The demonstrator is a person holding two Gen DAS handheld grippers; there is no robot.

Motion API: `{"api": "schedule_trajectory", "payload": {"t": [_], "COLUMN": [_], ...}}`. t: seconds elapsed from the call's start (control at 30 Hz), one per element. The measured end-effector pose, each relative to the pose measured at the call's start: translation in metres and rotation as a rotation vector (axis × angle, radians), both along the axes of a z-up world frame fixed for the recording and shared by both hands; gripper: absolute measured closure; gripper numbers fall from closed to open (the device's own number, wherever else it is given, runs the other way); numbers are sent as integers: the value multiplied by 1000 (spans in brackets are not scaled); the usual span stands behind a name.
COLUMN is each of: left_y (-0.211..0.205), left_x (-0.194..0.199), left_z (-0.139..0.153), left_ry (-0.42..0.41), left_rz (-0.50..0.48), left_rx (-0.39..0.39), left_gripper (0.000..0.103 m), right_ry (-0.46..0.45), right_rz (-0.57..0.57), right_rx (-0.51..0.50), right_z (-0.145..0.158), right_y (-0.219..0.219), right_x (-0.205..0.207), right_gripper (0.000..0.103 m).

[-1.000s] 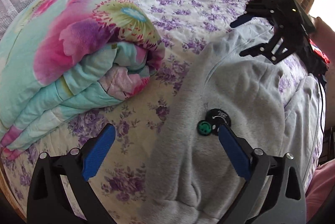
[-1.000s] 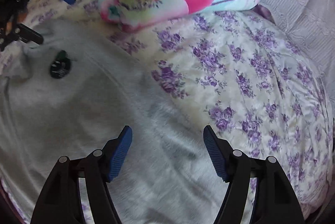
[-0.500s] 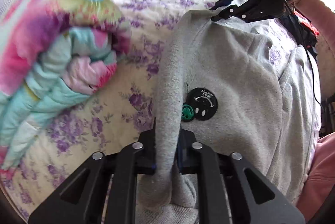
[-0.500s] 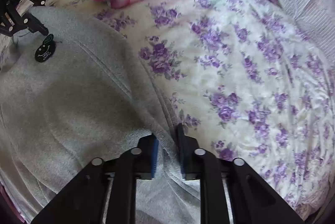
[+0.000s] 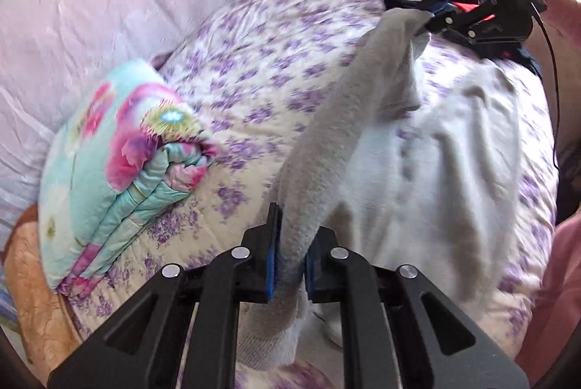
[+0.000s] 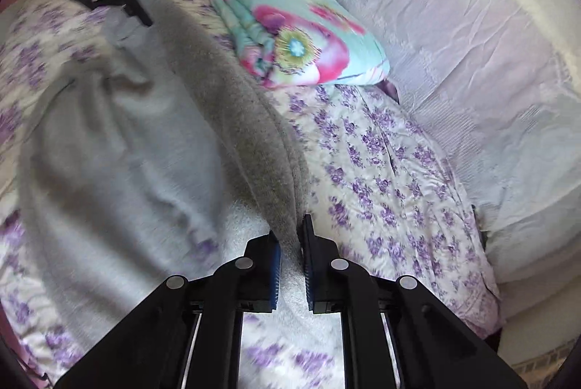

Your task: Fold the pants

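Grey fleece pants (image 5: 417,149) hang stretched between my two grippers above a bed. My left gripper (image 5: 290,254) is shut on one end of the lifted edge, with a ribbed cuff drooping below its blue pads. At the top right of the left wrist view my right gripper (image 5: 428,15) pinches the other end. In the right wrist view the right gripper (image 6: 290,243) is shut on the pants (image 6: 120,142), whose taut grey edge runs up to the left gripper (image 6: 139,2) at the top left. The rest of the pants sags onto the bedspread.
The bed has a cream cover with purple flowers (image 6: 381,171). A folded turquoise and pink quilt (image 5: 120,163) lies beside the pants, also seen as the quilt (image 6: 301,36) in the right wrist view. Pale pillows (image 6: 454,25) line the far side. A pink sleeve (image 5: 559,280) shows at the right.
Both grippers went from open to shut on the pants' edge, then lifted it up off the bed and pulled it taut between them. The black badge has passed out of sight.
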State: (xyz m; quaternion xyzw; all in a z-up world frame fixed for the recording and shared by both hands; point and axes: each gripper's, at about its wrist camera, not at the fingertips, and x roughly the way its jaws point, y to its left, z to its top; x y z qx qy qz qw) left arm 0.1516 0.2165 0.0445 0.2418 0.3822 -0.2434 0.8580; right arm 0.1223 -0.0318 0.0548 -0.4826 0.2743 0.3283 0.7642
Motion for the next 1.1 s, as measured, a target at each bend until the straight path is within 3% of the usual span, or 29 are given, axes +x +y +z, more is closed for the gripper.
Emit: {"api": "schedule_trajectory", "payload": {"t": [0.1, 0.27, 0.47, 0.63, 0.7, 0.73, 0.77, 0.8, 0.83, 0.87, 0.93, 1.03, 1.1], "left_y": [-10, -28, -36, -32, -32, -32, -32, -33, -33, -34, -38, -50, -68], "left_x": [-40, -99, -128, -136, -140, -143, -147, -151, -158, -166, -181, -182, -161], "left_z": [-5, -41, -96, -113, -109, -105, -95, -85, -72, -57, -28, 2, -2], "left_ry": [-13, 17, 105, 80, 80, 83, 81, 69, 26, -34, -134, -233, -185], "left_rz": [-45, -123, -136, -95, -80, -76, -75, -77, -80, -90, -121, -100, -34], "left_rx": [12, 72, 118, 75, 82, 95, 106, 103, 93, 75, 10, -149, -226], "left_gripper": [92, 92, 89, 88, 83, 80, 67, 38, 25, 10, 7, 4, 4], "right_ry": [-48, -138, -170, -301, -291, -275, -250, -195, -129, -55, 44, 60, 91], "right_rz": [42, 122, 106, 116, 92, 77, 57, 40, 32, 22, -30, -178, -335], "right_rx": [-42, -148, -185, -225, -212, -199, -170, -110, -45, 33, 163, 282, 364], "right_z": [-18, -85, -157, -187, -179, -173, -162, -145, -129, -111, -80, -47, -30], "right_y": [-9, -17, -19, -16, -15, -17, -18, -22, -27, -32, -41, -46, -47], "right_x": [-54, -140, -172, -184, -182, -180, -180, -179, -177, -174, -163, -128, -87], "right_gripper": [92, 92, 91, 89, 83, 69, 61, 43, 32, 31, 29, 29, 28]}}
